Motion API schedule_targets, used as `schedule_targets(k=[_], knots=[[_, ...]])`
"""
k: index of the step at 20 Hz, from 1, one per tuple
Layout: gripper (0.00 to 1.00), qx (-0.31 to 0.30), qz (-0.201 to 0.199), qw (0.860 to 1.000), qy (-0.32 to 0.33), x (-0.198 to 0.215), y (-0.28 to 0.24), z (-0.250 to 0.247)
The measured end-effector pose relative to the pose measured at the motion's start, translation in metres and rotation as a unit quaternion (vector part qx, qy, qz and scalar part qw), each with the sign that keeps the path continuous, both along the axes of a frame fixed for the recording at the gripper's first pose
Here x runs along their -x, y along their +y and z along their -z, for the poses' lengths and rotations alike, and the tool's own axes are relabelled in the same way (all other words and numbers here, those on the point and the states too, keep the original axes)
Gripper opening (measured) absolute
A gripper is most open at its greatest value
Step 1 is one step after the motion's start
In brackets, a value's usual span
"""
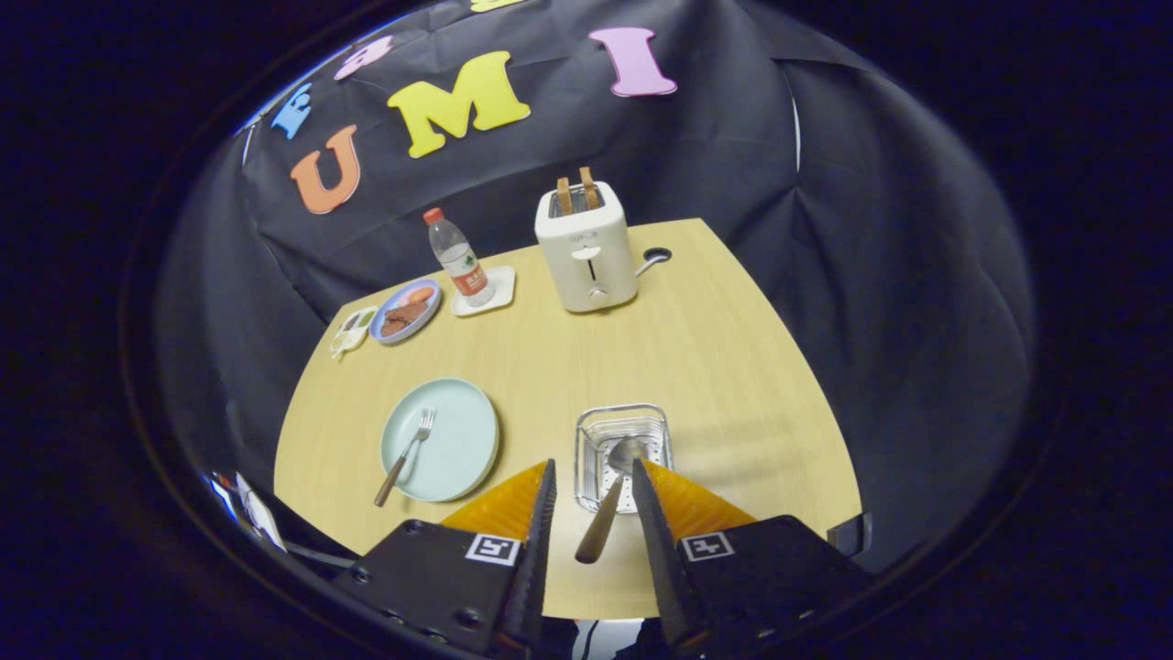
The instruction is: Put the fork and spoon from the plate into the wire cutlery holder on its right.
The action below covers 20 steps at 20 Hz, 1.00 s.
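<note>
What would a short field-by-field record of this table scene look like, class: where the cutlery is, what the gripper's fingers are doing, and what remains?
spoon: bowl inside the wire cutlery holder, wooden handle leaning out over its near edge, between the fingers
fork: lying on the light green plate, left of the holder
gripper: open, fingers either side of the spoon handle, not pressing it
remaining: fork not yet moved
background: toaster, water bottle, food plate
</note>
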<state>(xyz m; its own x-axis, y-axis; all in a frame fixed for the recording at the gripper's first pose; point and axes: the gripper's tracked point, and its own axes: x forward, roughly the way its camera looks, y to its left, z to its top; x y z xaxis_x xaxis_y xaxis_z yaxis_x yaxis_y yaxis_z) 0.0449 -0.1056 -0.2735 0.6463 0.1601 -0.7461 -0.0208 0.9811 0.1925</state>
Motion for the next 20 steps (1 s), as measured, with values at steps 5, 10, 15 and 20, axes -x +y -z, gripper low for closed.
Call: schedule_targets(k=[5,10,15,20], knots=[[0.99,0.017,-0.022,1.0,-0.014,-0.002,0.046,0.004],[0.97,0.019,-0.043,0.999,0.008,0.0,0.113,0.023],[0.97,0.034,-0.067,0.996,0.044,0.005,0.176,0.053],[0.94,0.044,-0.073,0.995,0.055,0.004,0.227,0.075]])
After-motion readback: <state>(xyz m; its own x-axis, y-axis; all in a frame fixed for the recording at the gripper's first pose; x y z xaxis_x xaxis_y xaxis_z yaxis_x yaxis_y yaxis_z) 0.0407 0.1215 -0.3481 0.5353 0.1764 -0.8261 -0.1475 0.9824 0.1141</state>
